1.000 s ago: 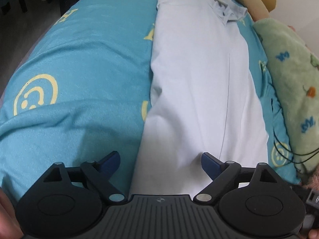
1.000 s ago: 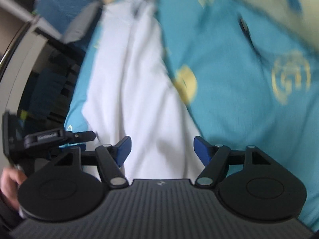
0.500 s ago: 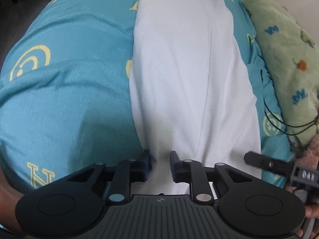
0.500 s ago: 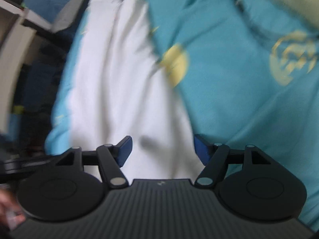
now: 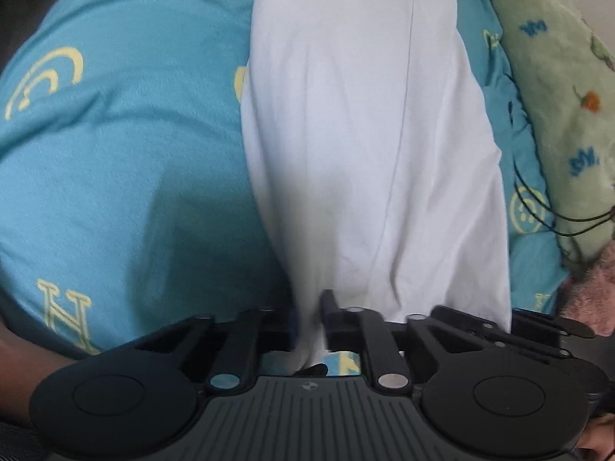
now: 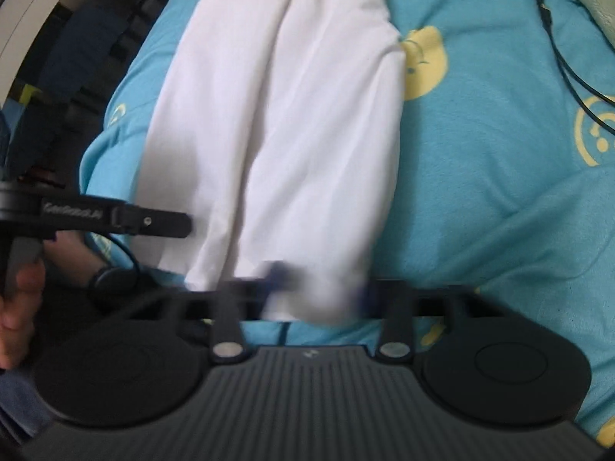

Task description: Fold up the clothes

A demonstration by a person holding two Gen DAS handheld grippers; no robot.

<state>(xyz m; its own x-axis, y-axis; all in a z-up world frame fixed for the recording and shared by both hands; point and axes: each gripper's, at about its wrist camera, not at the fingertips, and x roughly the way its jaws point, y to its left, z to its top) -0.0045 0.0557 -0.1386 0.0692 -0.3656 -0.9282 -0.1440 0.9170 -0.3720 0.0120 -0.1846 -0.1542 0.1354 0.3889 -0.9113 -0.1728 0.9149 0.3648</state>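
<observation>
Two grippers pinch the near hem of a white garment on a bed.

Both sets of fingers are closing on cloth. The left gripper has its fingers drawn narrow with a bunched fold of the white garment pressed between them at its near left corner. The right gripper is blurred in its own view, but its fingers stand at either side of the near right corner of the hem, with the white cloth between them. The garment lies long and narrow, folded lengthwise, running away from both grippers across a teal bedspread printed with yellow smiley faces and letters. A green patterned blanket lies along the far right edge, with a thin black cable trailing over the bedspread beside it.
</observation>
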